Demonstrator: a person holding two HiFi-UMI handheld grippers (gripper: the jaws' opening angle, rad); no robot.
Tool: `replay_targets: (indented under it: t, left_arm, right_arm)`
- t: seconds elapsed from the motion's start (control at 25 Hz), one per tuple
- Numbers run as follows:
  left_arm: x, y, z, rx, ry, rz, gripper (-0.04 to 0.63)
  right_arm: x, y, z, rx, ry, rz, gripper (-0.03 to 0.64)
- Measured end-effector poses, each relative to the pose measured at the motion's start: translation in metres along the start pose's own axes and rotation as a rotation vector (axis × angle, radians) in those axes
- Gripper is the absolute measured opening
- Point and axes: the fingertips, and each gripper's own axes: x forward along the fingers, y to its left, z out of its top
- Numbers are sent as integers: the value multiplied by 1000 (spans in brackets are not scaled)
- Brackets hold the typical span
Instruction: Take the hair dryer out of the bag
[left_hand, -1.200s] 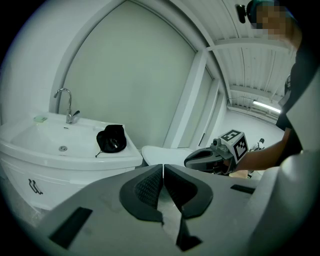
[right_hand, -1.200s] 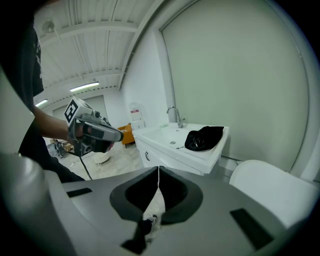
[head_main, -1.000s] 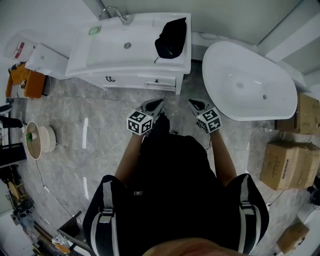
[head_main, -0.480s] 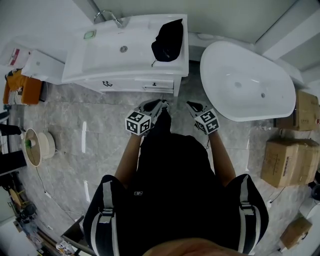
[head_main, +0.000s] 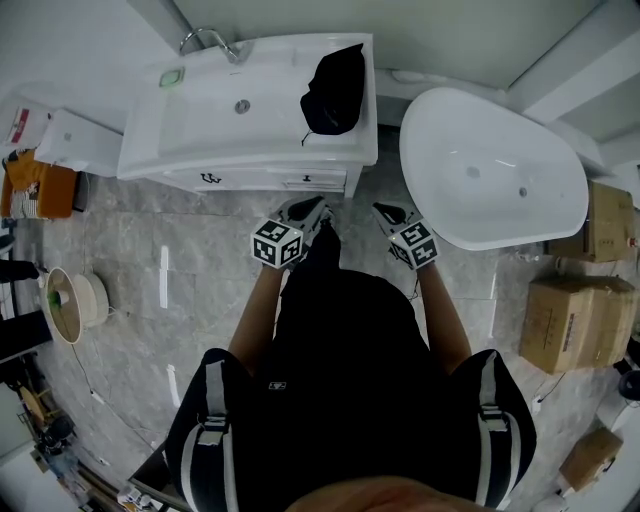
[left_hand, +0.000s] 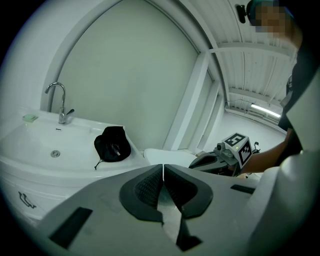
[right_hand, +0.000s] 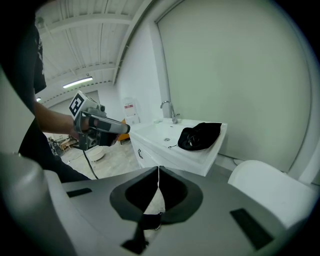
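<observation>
This is a bathroom corner set up inside a larger hall of the workshop or warehouse kind. A white ceramic washbasin on a white cabinet with drawers (head_main: 200, 120) carries a curved chrome tap (head_main: 205, 40). Just beside it stands a white oval free-standing bathtub (head_main: 490, 170) — both are on a grey marble-pattern tiled floor (head_main: 130, 240). Beyond the tub, brown cardboard boxes (head_main: 570, 325) stand on this floor. Overhead is not a room ceiling but a white ribbed metal roof (left_hand: 260, 70) with a long tube lamp (left_hand: 265, 111).

White bathtub (head_main: 495, 165) stands beside washbasin (head_main: 215, 105), boxes (head_main: 570, 325) nearby.
</observation>
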Motion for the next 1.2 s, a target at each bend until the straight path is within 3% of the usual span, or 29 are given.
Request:
replay_targets:
  t: [1.2]
  left_arm:
    - [91, 125, 59, -56, 50, -82, 20]
  right_arm:
    - [118, -96, 80, -18, 93, 14, 61]
